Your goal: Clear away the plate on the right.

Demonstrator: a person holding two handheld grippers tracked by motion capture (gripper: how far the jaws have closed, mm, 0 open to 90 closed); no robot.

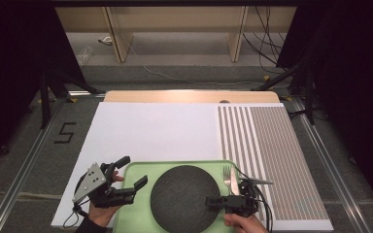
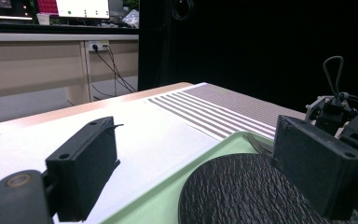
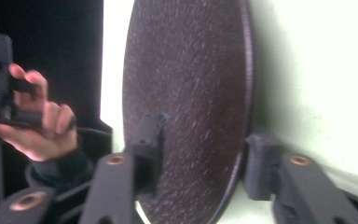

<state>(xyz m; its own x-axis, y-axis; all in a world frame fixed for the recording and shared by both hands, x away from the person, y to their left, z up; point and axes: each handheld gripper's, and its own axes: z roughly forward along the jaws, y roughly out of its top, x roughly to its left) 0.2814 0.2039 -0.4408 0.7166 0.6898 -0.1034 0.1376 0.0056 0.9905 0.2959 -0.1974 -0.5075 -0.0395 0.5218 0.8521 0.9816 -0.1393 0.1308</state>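
- Left gripper (image 1: pixel 130 173) at the counter's 7 o'clock edge, held in the person's left hand (image 1: pixel 100 209); jaws spread wide, nothing between them, pointing toward 2 o'clock over the left rim of the tray
- Left gripper view: its two black jaws stand well apart, one over the white sheet (image 2: pixel 135 135), the other over the plate's textured face
- Green tray (image 1: pixel 137 171) lies at the 6 o'clock edge of the counter (image 1: pixel 189 96), resting on the white sheet
- Black round plate (image 1: pixel 184 196) sits flat in the middle of the tray, touching it
- Fork (image 1: pixel 227 177) lies on the tray just beside the plate at its 2 o'clock side, tines toward 12 o'clock
- Right gripper (image 1: pixel 212 202) at the plate's 4 o'clock edge, held in the right hand (image 1: pixel 245 224), pointing toward 9 o'clock; jaws apart, straddling the plate's rim, one jaw over the plate face and one outside on the tray; contact with the rim cannot be told
- Striped mat (image 1: pixel 267 150) covers the counter's 3 o'clock side, apart from both grippers
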